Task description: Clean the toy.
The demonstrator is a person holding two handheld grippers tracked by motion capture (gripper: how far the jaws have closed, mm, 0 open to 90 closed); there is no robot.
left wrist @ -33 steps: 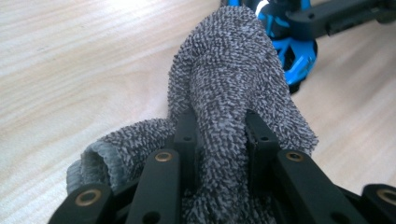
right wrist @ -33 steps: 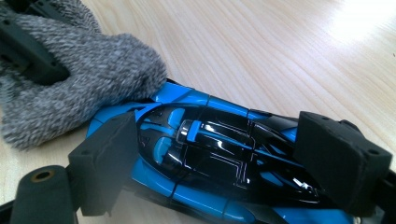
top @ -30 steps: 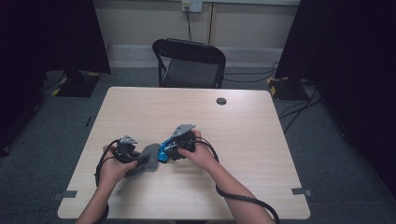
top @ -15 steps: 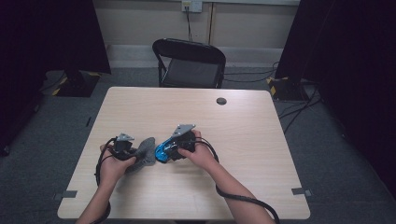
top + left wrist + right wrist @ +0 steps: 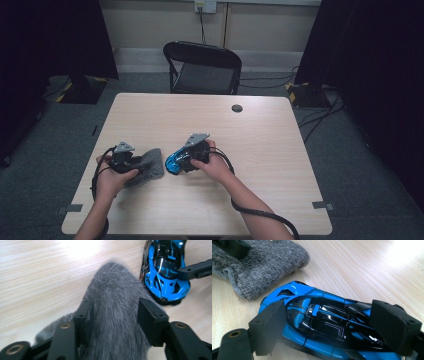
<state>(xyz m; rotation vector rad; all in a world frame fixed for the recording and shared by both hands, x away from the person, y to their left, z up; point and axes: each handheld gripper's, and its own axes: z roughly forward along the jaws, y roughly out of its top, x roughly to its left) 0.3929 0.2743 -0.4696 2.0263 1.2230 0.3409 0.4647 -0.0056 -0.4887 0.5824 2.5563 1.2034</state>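
The toy car (image 5: pixel 329 325) between the right gripper's (image 5: pixel 332 327) jaws is hard plastic, glossy blue and black, and throws sharp highlights. The grey cloth (image 5: pixel 117 315) between the left gripper's (image 5: pixel 113 315) jaws is fuzzy terry with a stitched hem. Both grippers have matt black, slightly grainy pads with brass-coloured rivets. Beneath them the desk (image 5: pixel 280 150) is smooth, pale wood-grain laminate.

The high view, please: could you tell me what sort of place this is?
Probably a recording room or lab: a bare wooden table on grey carpet, a black folding chair behind it, dark curtains at both sides, and cables across the floor.
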